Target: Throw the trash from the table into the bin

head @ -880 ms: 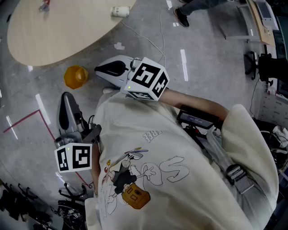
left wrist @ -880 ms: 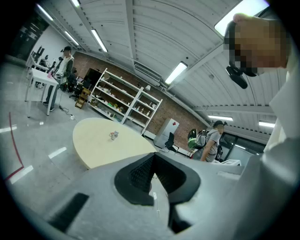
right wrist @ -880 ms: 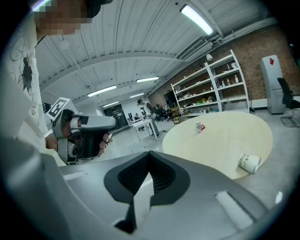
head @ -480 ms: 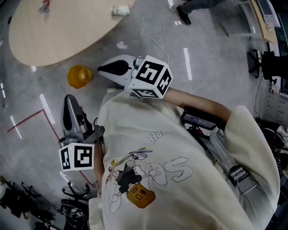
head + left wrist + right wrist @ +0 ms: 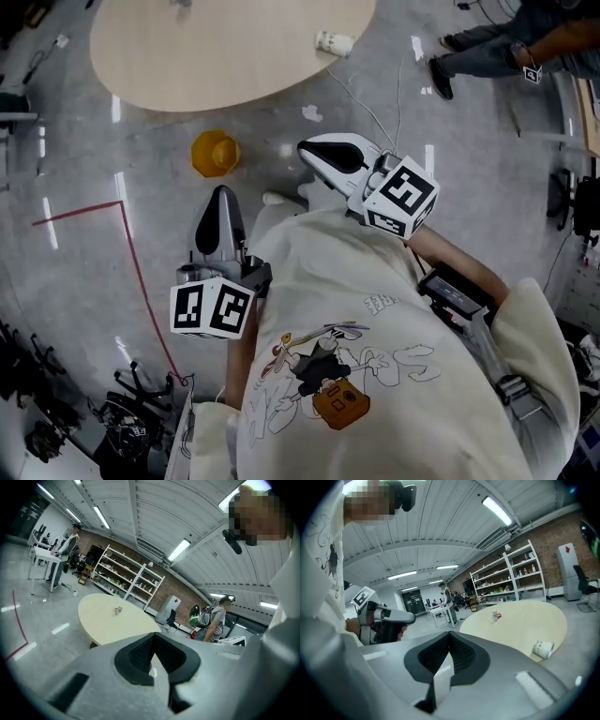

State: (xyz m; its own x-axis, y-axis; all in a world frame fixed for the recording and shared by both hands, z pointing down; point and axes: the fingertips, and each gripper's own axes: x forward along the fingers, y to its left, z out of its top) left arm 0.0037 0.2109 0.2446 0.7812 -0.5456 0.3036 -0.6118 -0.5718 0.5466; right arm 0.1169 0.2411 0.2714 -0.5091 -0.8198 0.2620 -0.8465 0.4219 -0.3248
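A round beige table (image 5: pixel 234 56) fills the top of the head view. On its near edge a white paper cup (image 5: pixel 334 42) lies on its side; the right gripper view shows the cup (image 5: pixel 543 648) too. A small crumpled piece of trash (image 5: pixel 496 615) sits further in on the tabletop and shows as the same piece (image 5: pixel 118 610) in the left gripper view. A yellow bin (image 5: pixel 215 153) stands on the floor beside the table. My left gripper (image 5: pixel 222 193) is shut and empty, just below the bin. My right gripper (image 5: pixel 306 148) is shut and empty, right of the bin.
A white cable (image 5: pixel 375 103) and a white scrap (image 5: pixel 312 113) lie on the grey floor by the table. Red tape (image 5: pixel 122 234) marks the floor at left. A person's legs (image 5: pixel 487 52) are at top right. Chair bases (image 5: pixel 131 422) crowd the bottom left. Shelves (image 5: pixel 126 578) stand behind the table.
The head view has swung, so table, cup and bin sit further right in the picture. Both grippers appear closer to the bin and table, still shut and empty.
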